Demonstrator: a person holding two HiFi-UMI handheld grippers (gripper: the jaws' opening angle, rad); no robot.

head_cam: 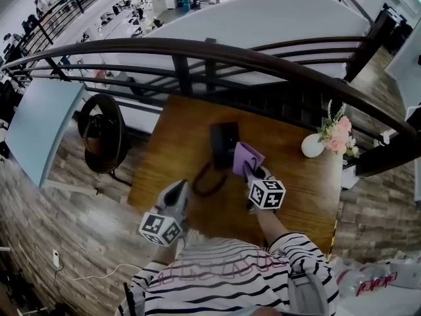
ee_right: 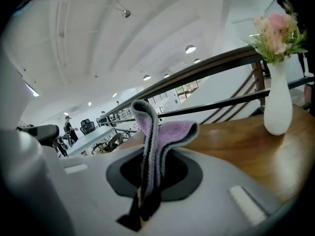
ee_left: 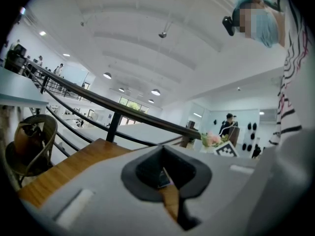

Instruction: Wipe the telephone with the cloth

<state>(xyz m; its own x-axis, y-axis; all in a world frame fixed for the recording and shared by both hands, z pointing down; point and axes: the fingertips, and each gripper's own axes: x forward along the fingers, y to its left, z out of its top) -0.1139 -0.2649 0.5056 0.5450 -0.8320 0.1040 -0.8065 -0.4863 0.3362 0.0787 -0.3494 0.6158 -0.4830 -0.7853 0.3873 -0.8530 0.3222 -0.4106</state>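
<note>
1. The wooden table is carrying everything. The black telephone is lying near its middle, close to the railing, and we are judging that both tools can reach it there.
2. The right gripper is clenching the purple cloth. It is pinching the cloth low, so a folded flap is standing free beyond the jaws, likely to serve as the wiping face. In the head view this flap is hanging just beside the telephone's right edge.
3. The left gripper is keeping its jaws together on nothing. It is waiting back near the table's front edge, perhaps to steady the telephone.
4. We are not managing to tell whether the cloth is touching the telephone.
5. The right gripper view is missing the telephone altogether. The left gripper view is showing only a dark sliver through its jaw opening, which we cannot identify.
6. The telephone's keys and handset are reading too dark to separate.
</note>
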